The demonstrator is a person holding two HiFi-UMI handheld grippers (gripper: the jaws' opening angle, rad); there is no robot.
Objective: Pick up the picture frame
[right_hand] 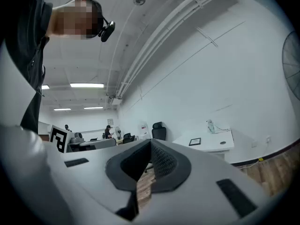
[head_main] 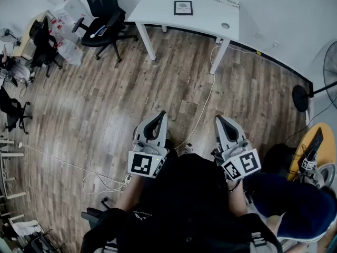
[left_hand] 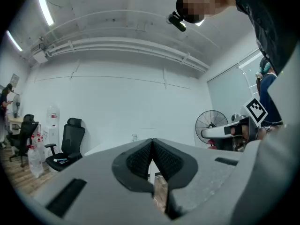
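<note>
Grey-and-white plastic sits nearest you: two claws, the left gripper and the right gripper, each held level by your waist with its jaws pressed together on nothing. Part one claw's jaws before you arrive, since shut pads cannot take an edge. Beyond them lies the brown wood-plank floor, where a white cable runs from the table leg toward your feet; step over it rather than drag it. Farthest off stands one white rectangular table, and near the middle of its top is the single small black-rimmed picture frame, well apart from both claws. Whether it lies flat or is propped up cannot be told from here, so walk up, check, then close across one thin rim. Three black office chairs show: one black office chair is beside the table's left end, and two more are further left.
</note>
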